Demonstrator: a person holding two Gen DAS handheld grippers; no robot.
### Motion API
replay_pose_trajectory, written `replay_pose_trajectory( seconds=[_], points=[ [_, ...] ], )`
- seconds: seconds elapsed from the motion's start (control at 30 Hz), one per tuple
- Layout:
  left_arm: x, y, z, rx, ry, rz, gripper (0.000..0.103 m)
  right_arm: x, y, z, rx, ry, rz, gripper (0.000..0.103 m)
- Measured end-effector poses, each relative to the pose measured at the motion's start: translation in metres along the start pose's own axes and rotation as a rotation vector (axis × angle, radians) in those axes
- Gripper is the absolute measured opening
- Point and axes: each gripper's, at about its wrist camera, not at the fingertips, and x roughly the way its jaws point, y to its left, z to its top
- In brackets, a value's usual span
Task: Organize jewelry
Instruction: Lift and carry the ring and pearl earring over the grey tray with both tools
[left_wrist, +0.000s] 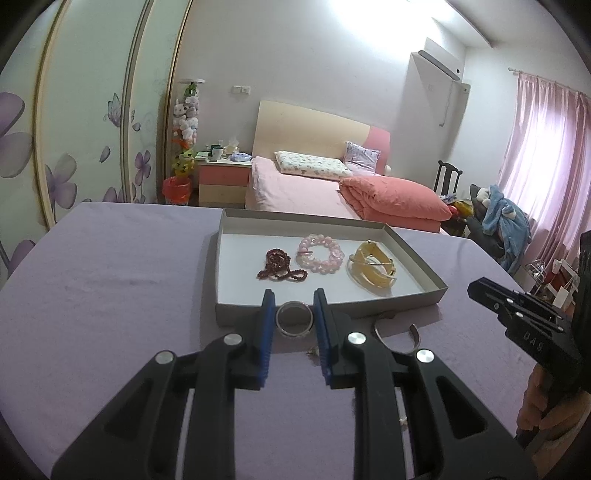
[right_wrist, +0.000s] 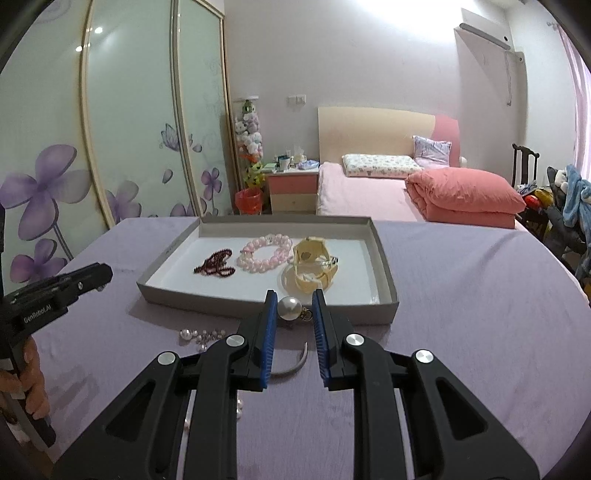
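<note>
Two tongs spread wide, gripping nothing: left tongs (left_wrist: 293, 301) flanking a rigid, slick ring bangle (left_wrist: 294, 318) just before the tray (left_wrist: 406, 301); right tongs (right_wrist: 293, 299) flanking a smooth, roll-prone pearl pendant (right_wrist: 289, 308) there. Best pinched across the bangle's rim, and the pearl by its middle

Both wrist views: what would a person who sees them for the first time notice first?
Probably the grey tray on the purple cloth, holding a dark bead string, a pink bead bracelet and a yellow bangle in a row. Next, each open gripper frames one piece in front of the tray: the left gripper a ring bangle, the right gripper a large pearl.
</note>
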Motion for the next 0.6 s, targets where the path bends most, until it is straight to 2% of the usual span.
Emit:
replay_pose_trajectory(
  seconds=[0.33, 0.6],
  points=[
    [0.003, -0.008, 0.010, 0.019, -0.046, 0.005, 0.022, -0.003, 0.001, 0.020, -0.012, -0.098, -0.017, 0.020],
    [0.032, -0.018, 0.039, 0.045, -0.108, 0.023, 0.022, 0.023, 0.001, 0.046, -0.008, -0.144, -0.017, 0.020]
  ],
)
